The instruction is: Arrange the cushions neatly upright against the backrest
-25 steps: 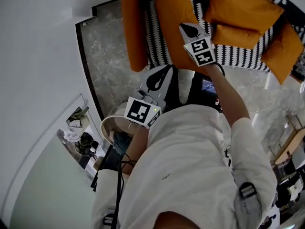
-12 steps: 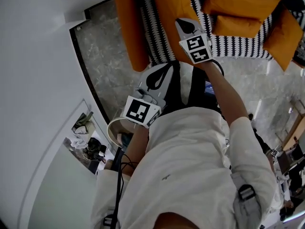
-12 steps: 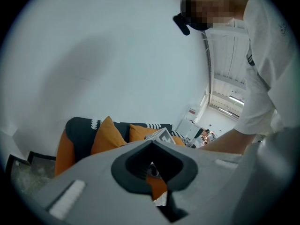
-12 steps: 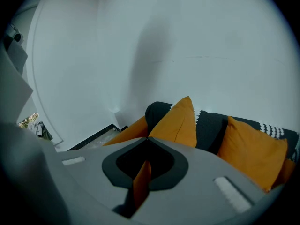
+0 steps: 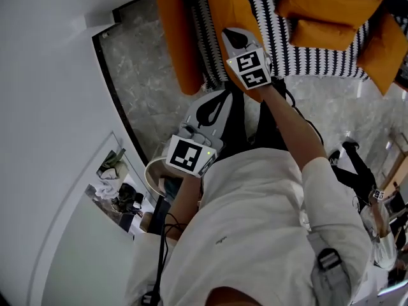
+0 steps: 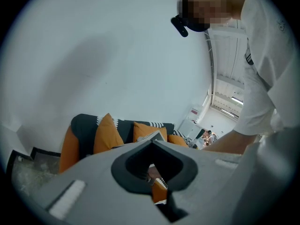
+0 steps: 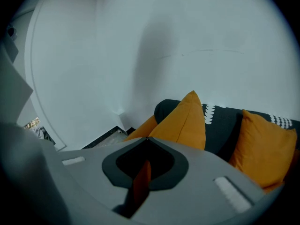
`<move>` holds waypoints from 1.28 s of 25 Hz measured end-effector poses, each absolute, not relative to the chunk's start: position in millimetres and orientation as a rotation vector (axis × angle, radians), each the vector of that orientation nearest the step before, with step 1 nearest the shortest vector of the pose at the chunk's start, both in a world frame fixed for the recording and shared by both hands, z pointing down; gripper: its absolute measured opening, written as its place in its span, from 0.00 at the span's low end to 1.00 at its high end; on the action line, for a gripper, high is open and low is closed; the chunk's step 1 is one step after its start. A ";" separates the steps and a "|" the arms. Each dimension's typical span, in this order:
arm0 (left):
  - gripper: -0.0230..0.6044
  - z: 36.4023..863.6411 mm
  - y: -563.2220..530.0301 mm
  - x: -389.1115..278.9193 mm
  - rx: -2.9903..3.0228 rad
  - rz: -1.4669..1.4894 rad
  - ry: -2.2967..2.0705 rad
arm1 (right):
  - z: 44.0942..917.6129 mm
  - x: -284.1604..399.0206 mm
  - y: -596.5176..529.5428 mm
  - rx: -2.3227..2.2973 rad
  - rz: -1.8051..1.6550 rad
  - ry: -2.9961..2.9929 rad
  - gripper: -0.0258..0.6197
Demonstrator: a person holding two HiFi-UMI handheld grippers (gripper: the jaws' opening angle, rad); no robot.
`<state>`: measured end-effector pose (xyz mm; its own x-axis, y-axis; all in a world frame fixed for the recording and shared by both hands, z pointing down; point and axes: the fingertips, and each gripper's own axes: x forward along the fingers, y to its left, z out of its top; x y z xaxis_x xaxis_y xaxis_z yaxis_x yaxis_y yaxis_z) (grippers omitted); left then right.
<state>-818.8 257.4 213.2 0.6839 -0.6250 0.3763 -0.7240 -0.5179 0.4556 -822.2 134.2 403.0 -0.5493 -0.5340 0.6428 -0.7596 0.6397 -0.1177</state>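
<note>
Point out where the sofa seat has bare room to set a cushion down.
Two bare strips of patterned seat: one between the orange armrest and the standing cushion, one between that cushion and the piled cushions. The marble floor left of the armrest is bare too. The seat's right end is crowded by that pile.

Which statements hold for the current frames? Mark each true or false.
1. Several orange fabric cushions lie on the black-and-white patterned sofa. True.
2. The left gripper is nearer the sofa than the right gripper. False: the right one reaches over the sofa; the left is back by the person's white shirt.
3. The right gripper's fingers stand wide apart. False: they are together.
4. The floor beside the sofa is grey marbled stone. True.
</note>
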 end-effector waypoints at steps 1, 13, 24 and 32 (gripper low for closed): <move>0.04 214.0 258.8 -820.7 2.297 0.216 -1.038 | 404.5 -828.3 136.3 0.996 0.531 -2.293 0.09; 0.04 212.6 273.5 -857.1 2.253 0.193 -1.156 | 424.4 -906.5 150.1 0.916 0.608 -2.291 0.09; 0.04 275.4 282.2 -892.7 2.132 0.251 -1.275 | 439.5 -923.2 148.5 0.866 0.694 -2.250 0.09; 0.29 344.4 293.6 -883.8 2.080 0.309 -1.218 | 453.5 -921.0 144.4 0.822 0.694 -2.205 0.09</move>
